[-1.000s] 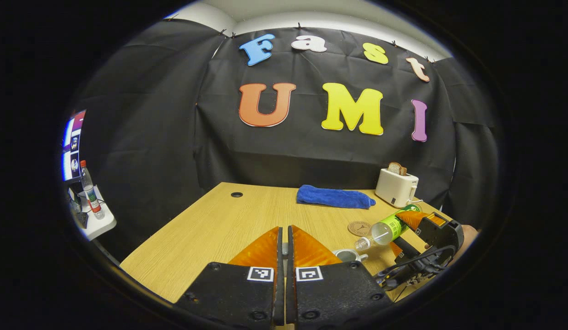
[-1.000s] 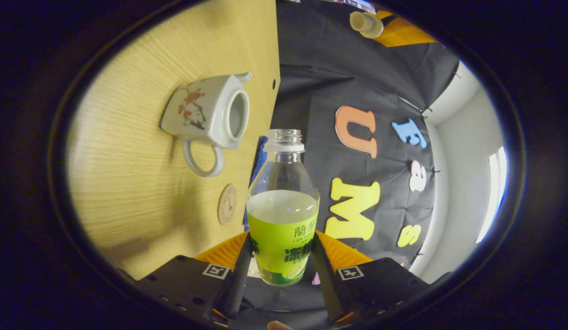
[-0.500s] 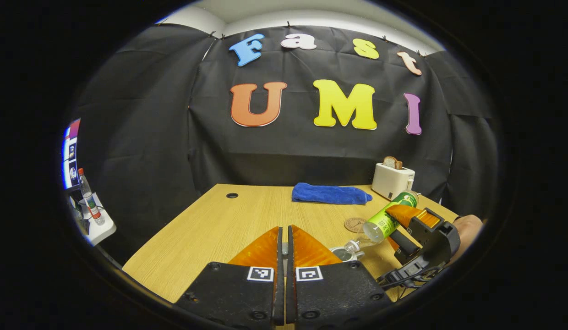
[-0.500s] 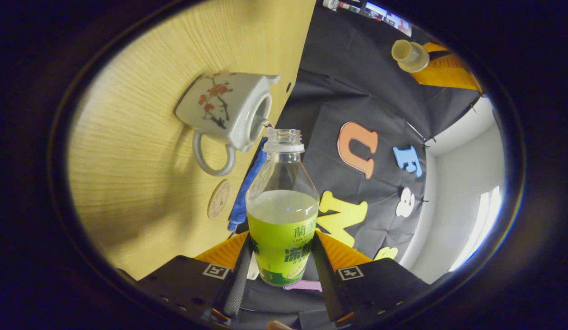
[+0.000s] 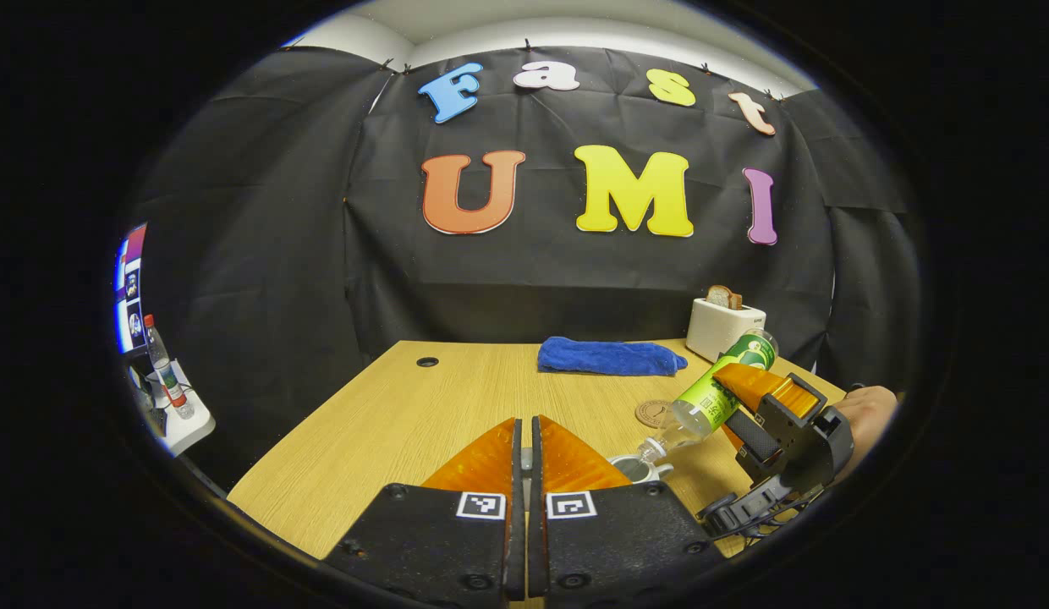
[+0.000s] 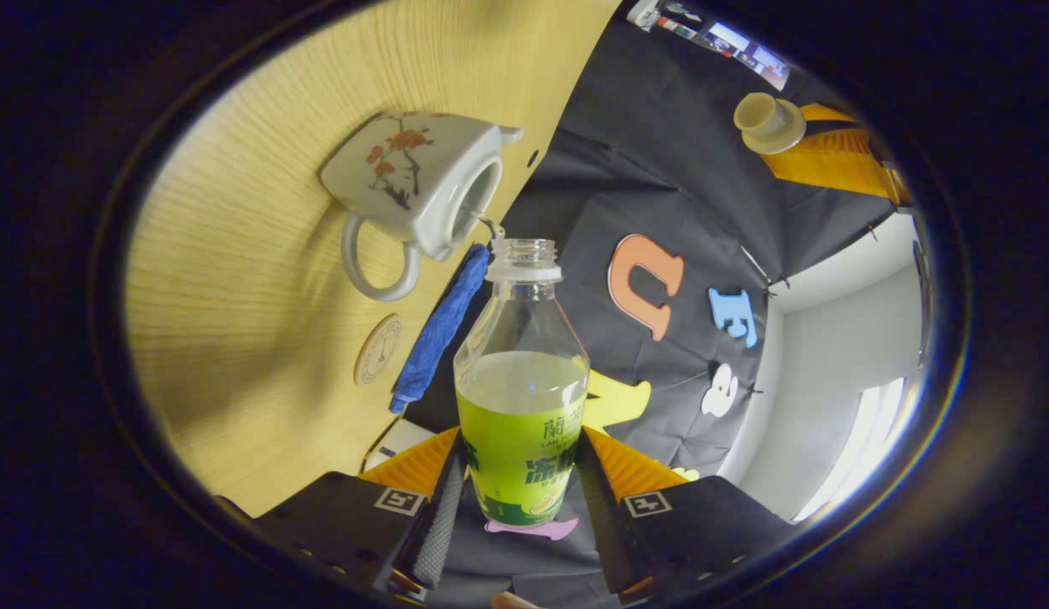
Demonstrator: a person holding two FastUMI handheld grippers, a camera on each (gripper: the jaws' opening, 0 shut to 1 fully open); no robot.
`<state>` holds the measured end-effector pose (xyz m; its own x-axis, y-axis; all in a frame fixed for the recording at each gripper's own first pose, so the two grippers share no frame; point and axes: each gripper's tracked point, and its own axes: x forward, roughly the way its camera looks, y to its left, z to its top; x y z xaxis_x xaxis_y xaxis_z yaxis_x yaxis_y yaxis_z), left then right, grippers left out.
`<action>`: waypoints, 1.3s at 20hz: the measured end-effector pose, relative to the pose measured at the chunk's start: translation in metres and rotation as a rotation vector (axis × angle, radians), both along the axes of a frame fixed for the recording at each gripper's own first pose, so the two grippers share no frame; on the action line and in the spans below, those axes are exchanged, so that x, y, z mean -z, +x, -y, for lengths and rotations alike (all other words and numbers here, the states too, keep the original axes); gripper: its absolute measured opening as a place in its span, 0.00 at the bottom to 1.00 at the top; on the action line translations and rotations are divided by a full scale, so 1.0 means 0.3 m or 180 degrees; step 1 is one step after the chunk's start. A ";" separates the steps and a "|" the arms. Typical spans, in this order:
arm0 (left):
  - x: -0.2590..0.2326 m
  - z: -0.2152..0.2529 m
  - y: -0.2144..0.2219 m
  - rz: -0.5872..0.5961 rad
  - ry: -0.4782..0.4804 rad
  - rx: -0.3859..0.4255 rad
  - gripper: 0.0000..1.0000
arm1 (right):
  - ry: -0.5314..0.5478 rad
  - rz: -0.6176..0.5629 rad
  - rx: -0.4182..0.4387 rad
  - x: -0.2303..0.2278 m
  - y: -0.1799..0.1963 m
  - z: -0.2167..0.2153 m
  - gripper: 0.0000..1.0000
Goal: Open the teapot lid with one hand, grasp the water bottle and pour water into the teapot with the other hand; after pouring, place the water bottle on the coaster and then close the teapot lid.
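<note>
In the left gripper view, the left gripper [image 5: 524, 440] was clenched, what it gripped hidden there. Over the table [image 5: 389, 423] the right gripper [image 5: 749, 406] tipped the bottle [image 5: 702, 402] mouth-down at the teapot [image 5: 636, 468], near the coaster [image 5: 654, 413].

In the right gripper view, the right gripper [image 6: 518, 474] clamped the bottle [image 6: 521, 397], a thin stream of water entering the open teapot [image 6: 410, 182]. The left gripper's fingers [image 6: 833, 156] gripped the lid [image 6: 768, 123].

The left gripper view looks level across the light wooden surface [image 5: 389, 423] toward the booth wall. The right gripper view, rolled sideways, sits close above the white flowered ceramic teapot [image 6: 414, 182]. Both share the folded blue towel [image 5: 609, 356] and round brown coaster [image 6: 377, 349].
</note>
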<state>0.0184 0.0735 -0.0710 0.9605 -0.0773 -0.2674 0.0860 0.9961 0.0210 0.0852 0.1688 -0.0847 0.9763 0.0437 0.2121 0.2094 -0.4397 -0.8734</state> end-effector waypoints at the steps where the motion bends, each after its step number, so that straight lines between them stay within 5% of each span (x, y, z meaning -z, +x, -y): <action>1: 0.001 -0.002 0.001 0.0001 0.0001 -0.0009 0.04 | -0.0062 0.0039 -0.0018 -0.009 -0.005 -0.009 0.70; 9: 0.004 0.003 0.002 -0.0005 0.0017 -0.0002 0.04 | -0.0574 0.0216 -0.0145 -0.034 -0.010 -0.063 0.70; 26: 0.004 0.006 0.005 -0.0002 0.0042 -0.0002 0.04 | -0.0678 0.0333 -0.0147 -0.066 -0.028 -0.080 0.70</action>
